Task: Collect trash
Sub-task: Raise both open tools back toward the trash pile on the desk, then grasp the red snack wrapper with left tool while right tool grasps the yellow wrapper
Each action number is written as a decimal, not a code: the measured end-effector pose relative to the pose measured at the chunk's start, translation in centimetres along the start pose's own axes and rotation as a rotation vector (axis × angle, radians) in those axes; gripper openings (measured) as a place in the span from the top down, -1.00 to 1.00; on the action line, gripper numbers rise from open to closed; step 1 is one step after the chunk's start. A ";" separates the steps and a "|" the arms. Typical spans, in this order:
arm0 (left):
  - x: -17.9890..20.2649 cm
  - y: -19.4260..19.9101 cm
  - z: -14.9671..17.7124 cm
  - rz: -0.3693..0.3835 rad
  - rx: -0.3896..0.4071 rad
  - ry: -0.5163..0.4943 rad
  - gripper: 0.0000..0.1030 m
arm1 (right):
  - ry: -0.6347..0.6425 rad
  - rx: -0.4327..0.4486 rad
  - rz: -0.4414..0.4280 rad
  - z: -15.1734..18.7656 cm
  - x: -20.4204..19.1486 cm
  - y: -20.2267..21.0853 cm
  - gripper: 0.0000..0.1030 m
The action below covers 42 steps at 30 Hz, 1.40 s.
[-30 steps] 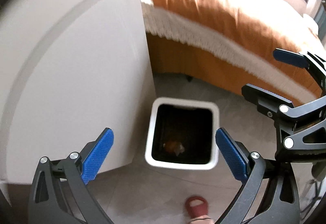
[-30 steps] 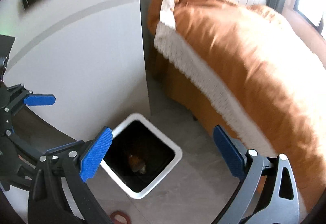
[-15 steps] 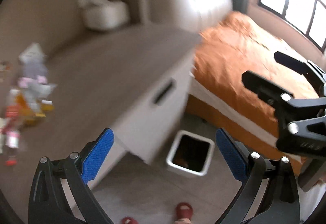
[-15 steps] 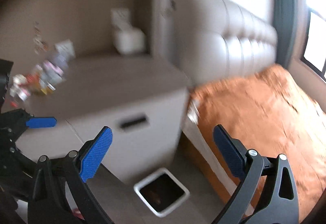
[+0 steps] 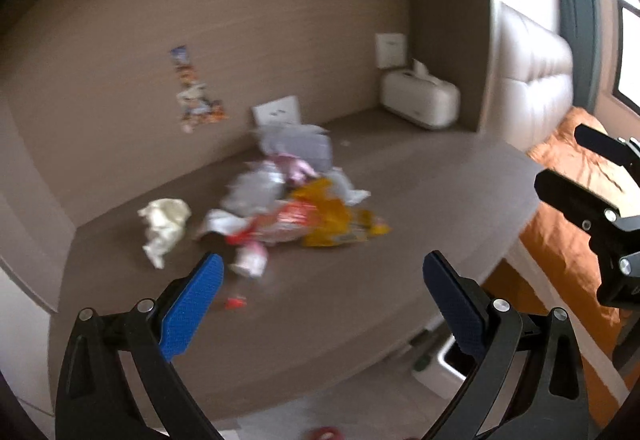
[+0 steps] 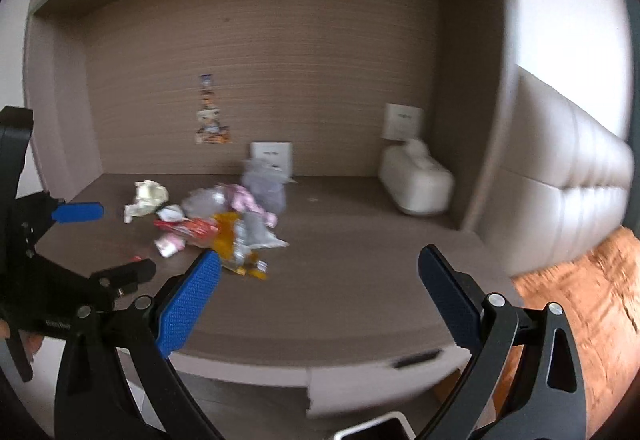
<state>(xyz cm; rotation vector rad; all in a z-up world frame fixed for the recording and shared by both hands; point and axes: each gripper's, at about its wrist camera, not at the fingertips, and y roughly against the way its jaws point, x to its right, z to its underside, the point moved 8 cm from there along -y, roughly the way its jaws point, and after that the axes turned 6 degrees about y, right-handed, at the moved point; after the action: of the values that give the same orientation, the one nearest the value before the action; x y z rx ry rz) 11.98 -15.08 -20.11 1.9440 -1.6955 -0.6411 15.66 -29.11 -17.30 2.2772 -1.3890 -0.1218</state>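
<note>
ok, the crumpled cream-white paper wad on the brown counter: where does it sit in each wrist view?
Left wrist: crumpled cream-white paper wad lies left of centre, alone at the left end of the wrapper pile, above the blue left pad.
Right wrist: same wad is at mid-left, near the back wall, left of the pile.
Shared landmark: the white rounded tissue box at the counter's right rear.

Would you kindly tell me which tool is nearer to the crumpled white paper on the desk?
Left. The left tool hovers open just short of the crumpled white paper; the right tool is open farther right, beyond the wrapper pile.
</note>
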 end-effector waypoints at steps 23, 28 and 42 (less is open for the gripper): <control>-7.3 -10.2 -1.8 0.220 0.030 -0.198 -0.91 | -0.033 -0.217 0.015 0.0 -6.6 -14.1 -0.80; -3.9 -12.4 -1.7 0.284 0.028 -0.379 -0.90 | -0.044 -0.280 -0.017 2.7 -6.2 -15.3 -0.60; -1.7 -18.2 0.9 0.378 -0.190 -0.467 0.44 | 0.028 -0.345 -0.206 5.7 -9.2 -19.3 0.36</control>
<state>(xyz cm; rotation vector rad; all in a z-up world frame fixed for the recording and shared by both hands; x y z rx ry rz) 25.17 -11.24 -32.27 1.3557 -2.1129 -1.1179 25.25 -15.84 -32.16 2.1133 -1.0242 -0.3651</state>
